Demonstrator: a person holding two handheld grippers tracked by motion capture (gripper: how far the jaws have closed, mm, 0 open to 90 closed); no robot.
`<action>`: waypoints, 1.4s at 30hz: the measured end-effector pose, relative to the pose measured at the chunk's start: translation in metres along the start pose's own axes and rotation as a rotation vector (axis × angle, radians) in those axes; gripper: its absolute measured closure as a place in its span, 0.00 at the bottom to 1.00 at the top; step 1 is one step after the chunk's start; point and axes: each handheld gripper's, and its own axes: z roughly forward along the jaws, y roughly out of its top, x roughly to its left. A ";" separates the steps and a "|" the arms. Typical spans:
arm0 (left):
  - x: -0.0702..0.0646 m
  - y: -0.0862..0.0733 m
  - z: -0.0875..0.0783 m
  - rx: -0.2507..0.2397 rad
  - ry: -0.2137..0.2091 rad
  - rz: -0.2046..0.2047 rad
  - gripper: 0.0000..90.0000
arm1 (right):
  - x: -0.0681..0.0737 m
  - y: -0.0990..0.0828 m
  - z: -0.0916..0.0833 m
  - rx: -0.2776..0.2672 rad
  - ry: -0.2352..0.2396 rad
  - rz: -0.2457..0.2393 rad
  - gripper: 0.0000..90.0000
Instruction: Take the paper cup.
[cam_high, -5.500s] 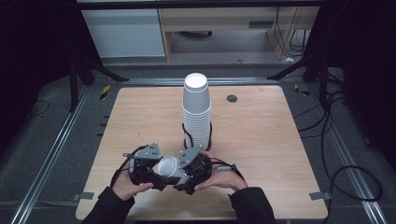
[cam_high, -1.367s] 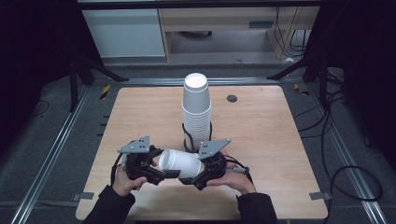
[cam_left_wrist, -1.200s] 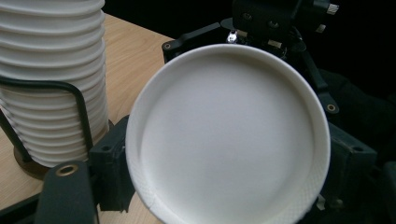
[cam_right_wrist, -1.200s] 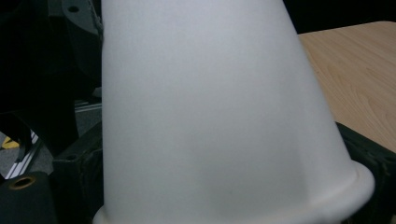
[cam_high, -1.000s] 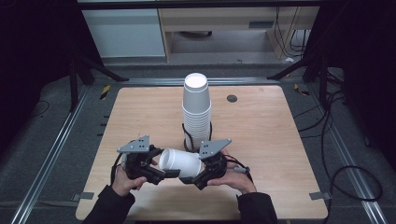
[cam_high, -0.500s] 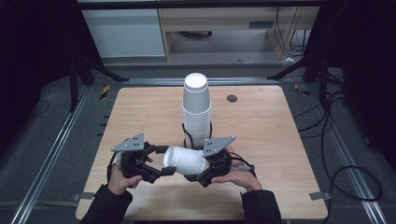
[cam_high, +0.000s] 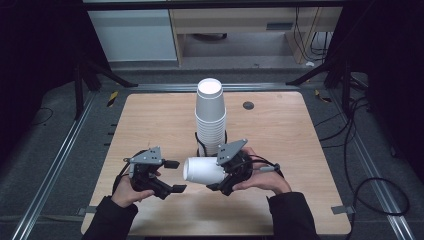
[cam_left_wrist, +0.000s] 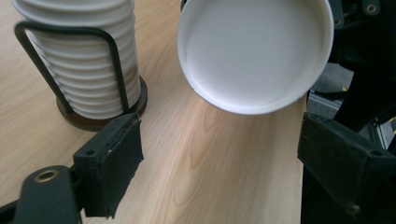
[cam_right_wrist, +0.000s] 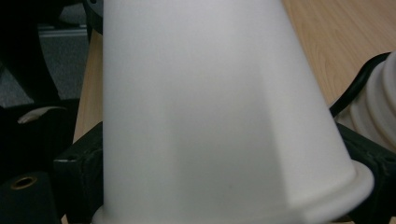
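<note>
My left gripper (cam_high: 172, 176) hangs released beside the paper cup (cam_high: 202, 170), which my right gripper (cam_high: 225, 172) grasps sideways above the worktop (cam_high: 280, 130), apparently presenting one end for regrasping; beyond stands the cup stack (cam_high: 210, 117) in its wire holder (cam_left_wrist: 100, 100).

A white paper cup (cam_high: 202, 170) lies sideways, clamped near its rim in the right claw (cam_high: 223, 172), its closed bottom facing the spread-open left claw (cam_high: 173, 176) just beside it.
</note>
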 end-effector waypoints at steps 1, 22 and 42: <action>0.000 0.000 0.001 0.014 0.003 0.004 0.15 | 0.000 0.001 0.001 0.016 0.003 -0.008 0.10; -0.006 -0.003 0.021 0.185 -0.006 0.059 0.15 | 0.012 0.011 0.046 0.192 0.059 -0.099 0.09; -0.009 -0.003 0.023 0.213 -0.010 0.089 0.24 | 0.016 0.015 0.055 0.199 0.061 -0.111 0.09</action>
